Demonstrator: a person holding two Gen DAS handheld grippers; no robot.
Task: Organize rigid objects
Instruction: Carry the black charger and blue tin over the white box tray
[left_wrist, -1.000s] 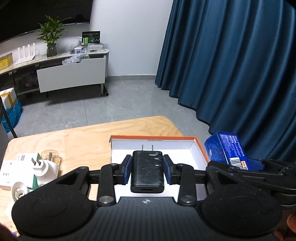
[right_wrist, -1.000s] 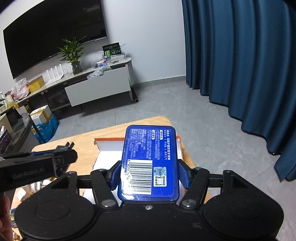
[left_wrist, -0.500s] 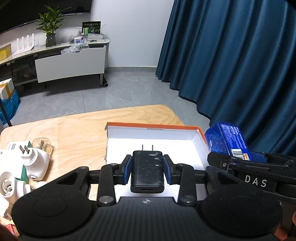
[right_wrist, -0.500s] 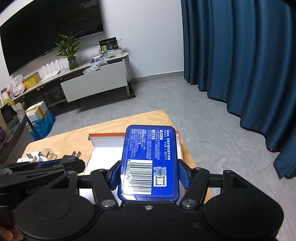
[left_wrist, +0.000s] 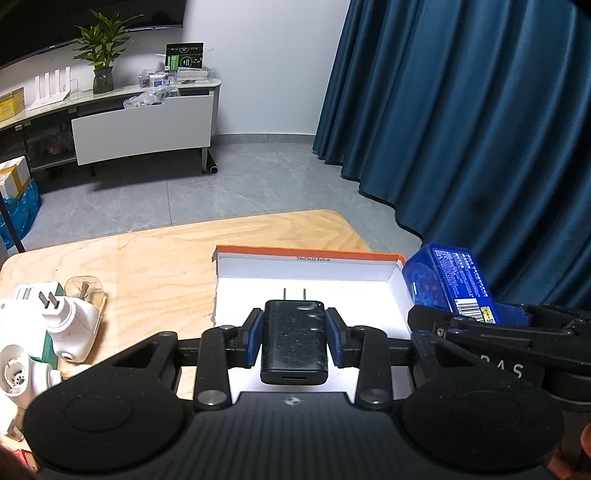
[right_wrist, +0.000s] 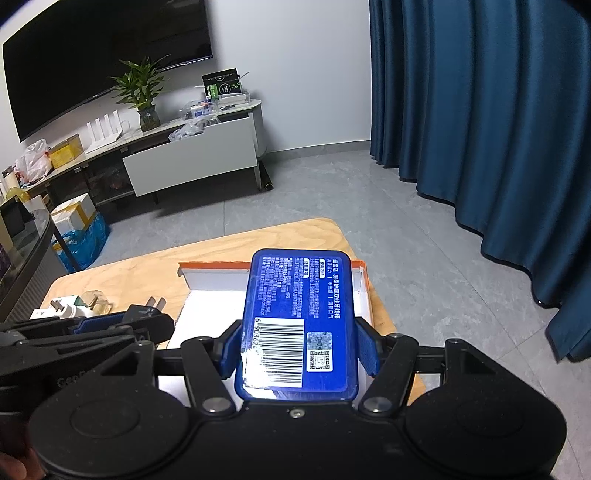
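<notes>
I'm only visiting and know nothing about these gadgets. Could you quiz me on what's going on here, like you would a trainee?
1. What does the left gripper hold?
2. True or false: the white box with the orange rim already contains items.
3. The right gripper grips: A) white plug B) blue case C) plant

Key: 1. The black charger, its prongs pointing away. 2. False, its visible floor is bare. 3. B, the blue case.

Box (left_wrist: 400, 291) interior bare – white plugs (left_wrist: 70, 325) crowd table's (left_wrist: 155, 266) left edge.
</notes>
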